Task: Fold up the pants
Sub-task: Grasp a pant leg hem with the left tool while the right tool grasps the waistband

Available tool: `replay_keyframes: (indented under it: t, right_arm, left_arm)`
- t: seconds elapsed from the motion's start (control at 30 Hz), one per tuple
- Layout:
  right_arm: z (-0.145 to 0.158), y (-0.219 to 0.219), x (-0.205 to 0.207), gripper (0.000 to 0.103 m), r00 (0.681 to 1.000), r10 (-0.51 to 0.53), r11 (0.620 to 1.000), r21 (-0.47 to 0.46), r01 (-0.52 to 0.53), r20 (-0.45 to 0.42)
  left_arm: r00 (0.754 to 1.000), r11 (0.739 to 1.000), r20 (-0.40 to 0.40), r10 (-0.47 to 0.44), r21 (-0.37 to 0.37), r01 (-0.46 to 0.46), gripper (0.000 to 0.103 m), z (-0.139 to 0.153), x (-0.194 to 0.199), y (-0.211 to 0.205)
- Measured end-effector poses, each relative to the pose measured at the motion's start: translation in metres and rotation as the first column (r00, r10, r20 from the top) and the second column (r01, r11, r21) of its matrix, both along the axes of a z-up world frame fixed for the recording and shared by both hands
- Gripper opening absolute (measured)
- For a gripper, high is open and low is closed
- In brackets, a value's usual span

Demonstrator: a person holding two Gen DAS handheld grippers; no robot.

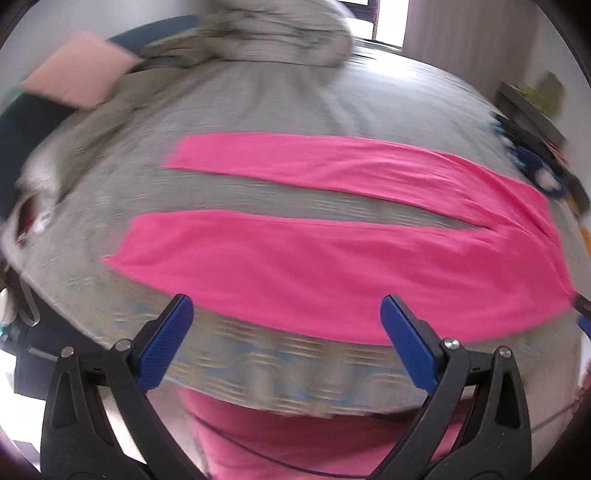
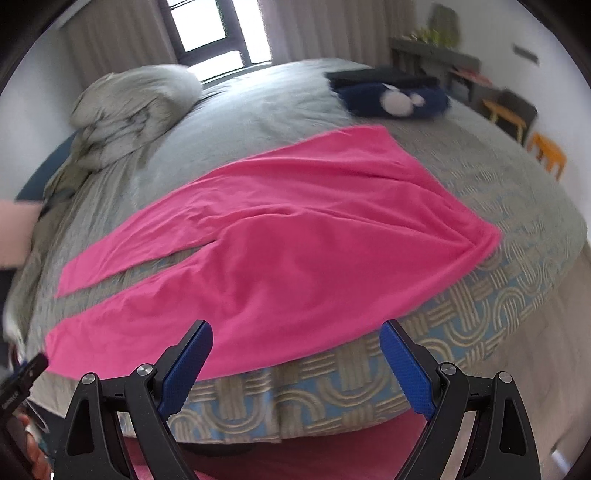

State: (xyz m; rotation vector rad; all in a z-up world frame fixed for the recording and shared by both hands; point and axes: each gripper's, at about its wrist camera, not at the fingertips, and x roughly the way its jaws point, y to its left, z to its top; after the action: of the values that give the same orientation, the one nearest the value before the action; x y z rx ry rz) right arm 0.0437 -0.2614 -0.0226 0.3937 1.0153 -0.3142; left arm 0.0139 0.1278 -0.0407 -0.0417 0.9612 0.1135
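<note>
No readable brand or label shows on anything; a dark object at the left edge of the right wrist view carries pale lettering too blurred to read.

Nearest the cameras, the left gripper (image 1: 286,308) hangs with its blue-padded fingers spread wide, nothing between them, over the near edge of the bed (image 1: 280,380). The right gripper (image 2: 295,334) is likewise spread wide and holds nothing, at the same near edge.

Just beyond both, the pink pants (image 2: 280,258) lie flat and unfolded on the bed, near its front edge, the waist toward the bed's right side and the two legs running leftward with a strip of bedcover between them.

The bed wears a grey cover whose hanging border has a blue and beige arch pattern (image 2: 332,373). Farther back on the bed sit a rumpled grey duvet (image 2: 136,110) at the left, a pink pillow (image 1: 77,70) beside it, and a dark blue plush item (image 2: 395,98) at the right. Beyond the bed are a window (image 2: 210,33) with curtains, a grey shelf (image 2: 436,55) and an orange stool (image 2: 546,151).
</note>
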Motion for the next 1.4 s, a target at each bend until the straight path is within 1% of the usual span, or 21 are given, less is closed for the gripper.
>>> replay_keyframes:
  t: [0.1,0.13,0.17,0.23,0.27,0.3,0.37,0.47,0.53,0.6,0.7,0.77,0.87,0.9,0.93,1.0,1.23,1.27,1.33,1.37,1.4]
  right_arm:
    - [-0.015,-0.042,-0.012,0.093,0.997,-0.074,0.987,0.147,0.071,0.015]
    - [-0.024,-0.057,-0.017,0.093,0.993,-0.114,0.973,0.202,0.111,0.004]
    - [-0.031,-0.069,-0.02,0.093,0.989,-0.147,0.959,0.242,0.145,-0.01]
    - [-0.048,-0.092,-0.029,0.093,0.976,-0.213,0.924,0.317,0.212,-0.03]
    - [-0.054,-0.099,-0.033,0.093,0.972,-0.233,0.911,0.343,0.23,-0.035]
    - [-0.06,-0.106,-0.036,0.093,0.968,-0.249,0.896,0.37,0.244,-0.037]
    - [-0.068,-0.118,-0.04,0.092,0.959,-0.281,0.866,0.421,0.268,-0.034]
    - [-0.071,-0.129,-0.043,0.092,0.947,-0.321,0.833,0.469,0.293,-0.021]
    - [-0.069,-0.134,-0.042,0.091,0.943,-0.332,0.834,0.464,0.299,-0.011]
    - [-0.07,-0.136,-0.041,0.086,0.941,-0.337,0.843,0.444,0.305,-0.006]
    - [-0.072,-0.135,-0.036,0.082,0.939,-0.345,0.844,0.438,0.308,0.004]
    - [-0.072,-0.138,-0.025,0.074,0.941,-0.338,0.849,0.436,0.299,0.012]
    - [-0.077,-0.139,-0.014,0.062,0.942,-0.335,0.841,0.454,0.293,0.012]
    - [-0.08,-0.14,-0.011,0.058,0.941,-0.34,0.835,0.463,0.298,0.007]
    - [-0.083,-0.141,-0.009,0.058,0.937,-0.349,0.828,0.469,0.308,0.001]
    - [-0.085,-0.142,-0.006,0.057,0.932,-0.363,0.823,0.472,0.318,0.006]
    - [-0.084,-0.145,0.003,0.053,0.933,-0.359,0.836,0.458,0.303,0.038]
    - [-0.083,-0.144,0.004,0.053,0.933,-0.357,0.84,0.451,0.301,0.043]
    - [-0.082,-0.144,0.011,0.052,0.935,-0.352,0.851,0.434,0.297,0.05]
    - [-0.083,-0.143,0.013,0.042,0.936,-0.35,0.854,0.427,0.296,0.05]
    - [-0.084,-0.142,0.015,0.026,0.938,-0.343,0.858,0.423,0.293,0.047]
  left_arm:
    - [0.994,0.989,-0.002,0.107,0.098,-0.107,0.101,-0.024,0.005,0.045]
    - [0.989,0.982,-0.019,0.148,0.117,-0.145,0.101,-0.034,0.008,0.059]
    - [0.983,0.979,-0.041,0.181,0.103,-0.176,0.101,-0.045,0.011,0.073]
    - [0.968,0.973,-0.109,0.227,-0.012,-0.23,0.101,-0.064,0.016,0.1]
    - [0.961,0.961,-0.134,0.243,-0.1,-0.257,0.101,-0.07,0.016,0.112]
    - [0.956,0.945,-0.143,0.257,-0.171,-0.28,0.101,-0.073,0.017,0.12]
    - [0.943,0.907,-0.152,0.296,-0.265,-0.328,0.101,-0.076,0.017,0.13]
    - [0.931,0.873,-0.206,0.301,-0.333,-0.356,0.101,-0.082,0.026,0.136]
    - [0.924,0.854,-0.23,0.305,-0.364,-0.372,0.101,-0.086,0.029,0.139]
    - [0.918,0.842,-0.234,0.32,-0.374,-0.389,0.101,-0.088,0.027,0.139]
    - [0.919,0.842,-0.231,0.319,-0.377,-0.387,0.1,-0.09,0.028,0.142]
    - [0.921,0.839,-0.223,0.318,-0.386,-0.384,0.098,-0.09,0.03,0.144]
    - [0.928,0.836,-0.22,0.301,-0.407,-0.367,0.089,-0.091,0.038,0.145]
    - [0.93,0.837,-0.225,0.291,-0.411,-0.362,0.082,-0.092,0.042,0.144]
    - [0.93,0.838,-0.233,0.285,-0.411,-0.36,0.078,-0.093,0.045,0.144]
    - [0.929,0.846,-0.234,0.288,-0.392,-0.361,0.077,-0.094,0.047,0.144]
    - [0.933,0.878,-0.201,0.3,-0.323,-0.352,0.074,-0.092,0.063,0.135]
    - [0.935,0.883,-0.192,0.299,-0.316,-0.348,0.071,-0.092,0.068,0.132]
    - [0.937,0.89,-0.185,0.297,-0.302,-0.342,0.054,-0.092,0.076,0.128]
    - [0.937,0.894,-0.187,0.294,-0.293,-0.338,0.049,-0.093,0.081,0.126]
    - [0.938,0.896,-0.189,0.292,-0.289,-0.337,0.036,-0.094,0.084,0.125]
